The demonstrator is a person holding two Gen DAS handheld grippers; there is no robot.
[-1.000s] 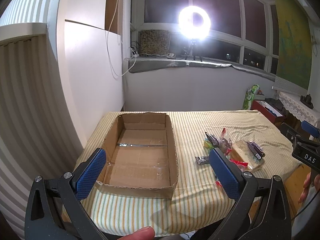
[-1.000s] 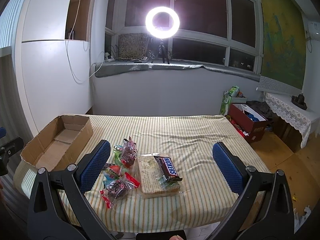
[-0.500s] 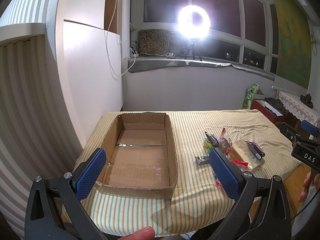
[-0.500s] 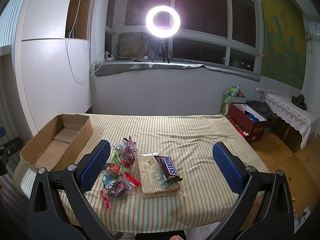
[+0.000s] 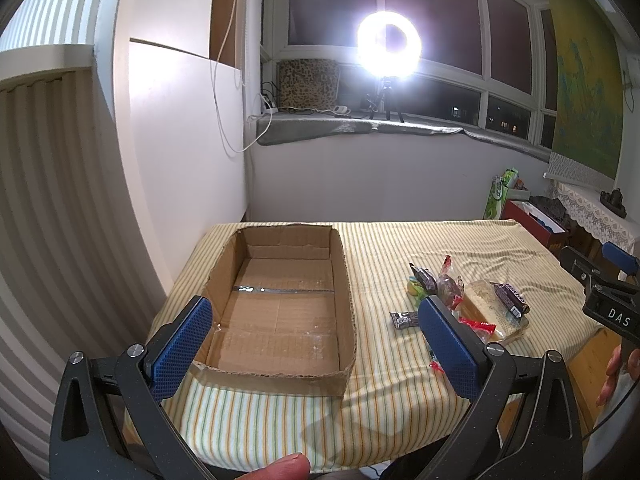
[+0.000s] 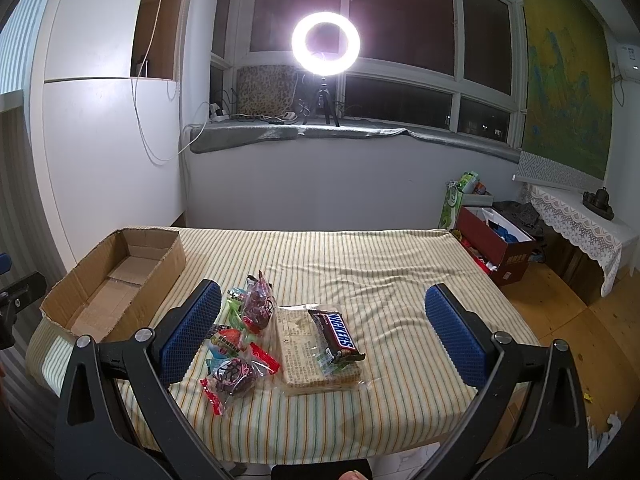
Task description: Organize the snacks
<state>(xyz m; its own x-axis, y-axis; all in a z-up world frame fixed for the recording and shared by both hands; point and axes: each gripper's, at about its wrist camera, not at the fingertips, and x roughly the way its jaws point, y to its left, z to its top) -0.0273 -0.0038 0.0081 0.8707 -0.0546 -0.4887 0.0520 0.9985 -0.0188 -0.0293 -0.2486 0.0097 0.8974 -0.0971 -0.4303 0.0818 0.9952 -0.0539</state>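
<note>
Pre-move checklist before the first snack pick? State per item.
1. Right gripper open and holding nothing: ok, fingers wide apart.
2. Left gripper open and holding nothing: ok.
3. Cardboard box ready to receive: ok, top open, nothing inside.
4. Snickers bar reachable: ok, it lies on top of the clear wafer pack, nothing over it.
5. Small wrapped candies separated for single picks: not ok, they are bunched and overlapping.
6. Path from snacks to box across the striped tablecloth: ok, nothing stands between.
</note>
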